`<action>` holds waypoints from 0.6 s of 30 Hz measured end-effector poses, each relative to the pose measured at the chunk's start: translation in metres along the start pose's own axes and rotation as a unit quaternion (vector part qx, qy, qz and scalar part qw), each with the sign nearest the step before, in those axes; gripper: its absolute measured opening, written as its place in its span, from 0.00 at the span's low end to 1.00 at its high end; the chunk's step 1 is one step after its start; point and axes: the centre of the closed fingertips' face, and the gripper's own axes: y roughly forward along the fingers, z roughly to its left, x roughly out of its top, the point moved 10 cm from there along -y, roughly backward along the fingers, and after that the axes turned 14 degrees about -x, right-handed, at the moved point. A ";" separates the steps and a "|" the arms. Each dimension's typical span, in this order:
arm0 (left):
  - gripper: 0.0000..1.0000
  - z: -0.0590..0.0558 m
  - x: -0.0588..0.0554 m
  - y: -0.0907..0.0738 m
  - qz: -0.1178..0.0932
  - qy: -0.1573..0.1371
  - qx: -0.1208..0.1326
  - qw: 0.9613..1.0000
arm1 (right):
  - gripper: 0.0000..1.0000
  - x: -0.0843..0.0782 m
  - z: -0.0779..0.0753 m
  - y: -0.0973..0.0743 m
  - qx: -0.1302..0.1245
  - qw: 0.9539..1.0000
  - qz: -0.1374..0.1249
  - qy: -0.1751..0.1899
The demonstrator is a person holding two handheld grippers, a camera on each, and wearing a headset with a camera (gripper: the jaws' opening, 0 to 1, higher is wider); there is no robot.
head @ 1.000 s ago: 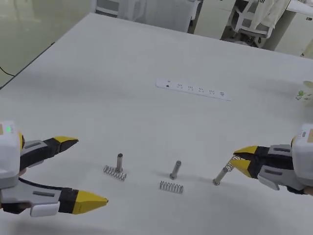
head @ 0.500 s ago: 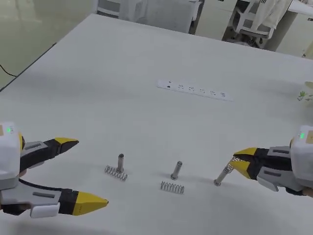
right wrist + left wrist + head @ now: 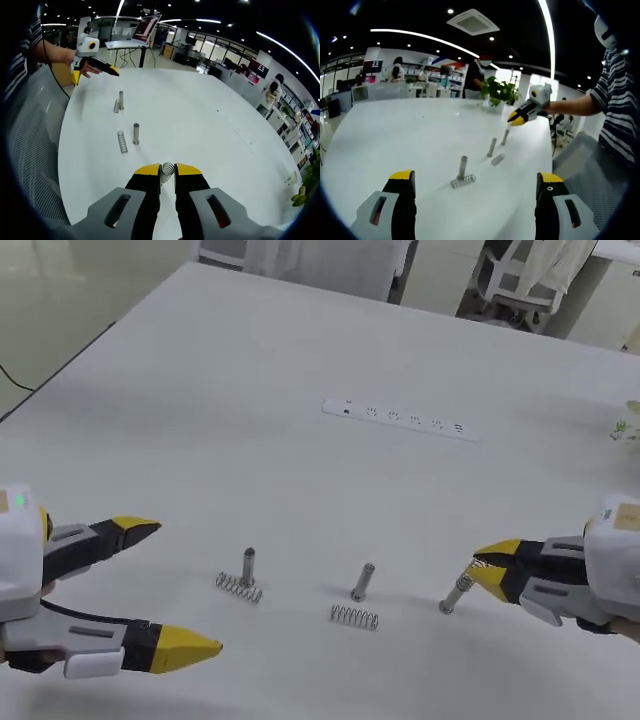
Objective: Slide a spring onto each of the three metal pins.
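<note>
Your white tabletop carries a power strip well beyond the work. Your left tongs hang wide open above the near left of the tabletop, gripping nothing. Your right tongs are closed on the right spring, its coil pinched between the yellow tips at the top of the right pin; you cannot tell whether the coil is over the pin's end. The left pin and middle pin stand bare. The left spring lies against its pin's foot, and the middle spring lies just in front of its pin.
</note>
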 end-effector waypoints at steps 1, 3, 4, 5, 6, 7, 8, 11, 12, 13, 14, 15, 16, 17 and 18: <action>0.98 0.001 0.000 0.000 0.000 0.000 0.001 1.000 | 0.07 -0.001 0.000 0.001 0.001 1.000 0.002 0.001; 0.98 0.001 0.000 0.000 0.000 -0.001 0.001 1.000 | 0.07 -0.004 0.002 0.004 0.003 1.000 0.006 0.001; 0.98 0.001 0.000 0.000 0.000 0.000 0.002 1.000 | 0.07 -0.005 0.003 0.005 0.005 1.000 0.008 0.001; 0.98 0.001 -0.001 -0.001 0.001 0.000 0.002 1.000 | 0.07 -0.008 0.004 0.006 0.005 1.000 0.012 0.004; 0.98 0.001 -0.001 -0.001 0.001 -0.001 0.002 1.000 | 0.07 -0.009 0.004 0.008 0.008 1.000 0.015 0.007; 0.98 0.001 -0.001 -0.001 0.002 -0.001 0.002 1.000 | 0.07 -0.011 0.004 0.010 0.009 1.000 0.017 0.008; 0.98 0.001 -0.001 0.000 0.002 -0.001 0.002 1.000 | 0.07 -0.011 0.005 0.010 0.009 1.000 0.017 0.008; 0.98 0.001 -0.001 0.000 0.002 -0.001 0.003 1.000 | 0.07 -0.015 0.007 0.013 0.011 1.000 0.024 0.007; 0.98 0.001 -0.001 0.000 0.002 -0.001 0.003 1.000 | 0.07 -0.017 0.007 0.014 0.011 1.000 0.027 0.008; 0.98 0.001 -0.001 0.000 0.002 -0.001 0.003 1.000 | 0.07 -0.019 0.008 0.015 0.012 0.999 0.029 0.009; 0.98 0.000 -0.001 0.000 0.002 -0.001 0.003 1.000 | 0.07 -0.020 0.009 0.015 0.012 0.999 0.030 0.008; 0.98 0.000 -0.001 0.000 0.002 -0.001 0.003 1.000 | 0.07 -0.021 0.009 0.016 0.012 0.999 0.031 0.010; 0.98 0.000 -0.001 0.000 0.001 -0.001 0.003 1.000 | 0.07 -0.023 0.010 0.015 0.012 0.999 0.032 0.012; 0.98 0.000 0.000 -0.001 0.001 0.000 0.003 1.000 | 0.07 -0.024 0.010 0.016 0.011 0.999 0.033 0.013; 0.98 0.000 0.000 -0.001 0.001 -0.001 0.003 1.000 | 0.07 -0.026 0.011 0.017 0.012 0.999 0.035 0.015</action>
